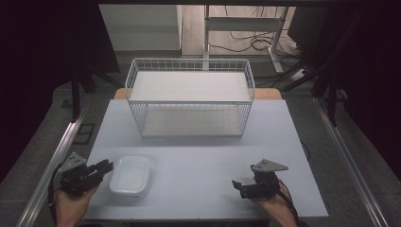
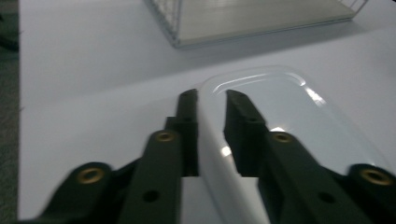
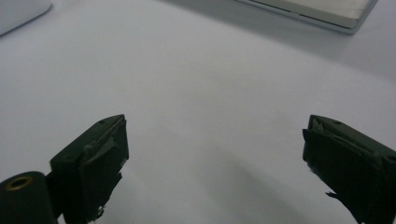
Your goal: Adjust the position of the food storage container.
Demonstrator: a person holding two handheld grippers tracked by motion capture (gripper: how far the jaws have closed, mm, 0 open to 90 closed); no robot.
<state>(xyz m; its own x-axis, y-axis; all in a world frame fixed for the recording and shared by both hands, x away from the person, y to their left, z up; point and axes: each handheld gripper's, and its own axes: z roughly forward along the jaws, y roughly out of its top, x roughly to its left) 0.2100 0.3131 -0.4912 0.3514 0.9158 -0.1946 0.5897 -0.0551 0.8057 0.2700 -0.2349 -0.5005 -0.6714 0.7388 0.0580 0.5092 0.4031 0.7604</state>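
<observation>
Near the left front of the pale grey table [image 1: 198, 156], a shallow white rounded-rectangular plastic dish [image 1: 131, 176] sits in front of the white wire basket [image 1: 190, 94]. The left gripper [image 1: 105, 166] pinches the dish's left rim, one jaw inside, one outside. The right gripper [image 1: 235, 183] rests wide open over bare table at the right.

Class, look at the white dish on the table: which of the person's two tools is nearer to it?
Left. The left tool straddles the near rim of the white dish, one jaw inside and one outside. The right tool hangs open over bare table, well off to the dish's right.
</observation>
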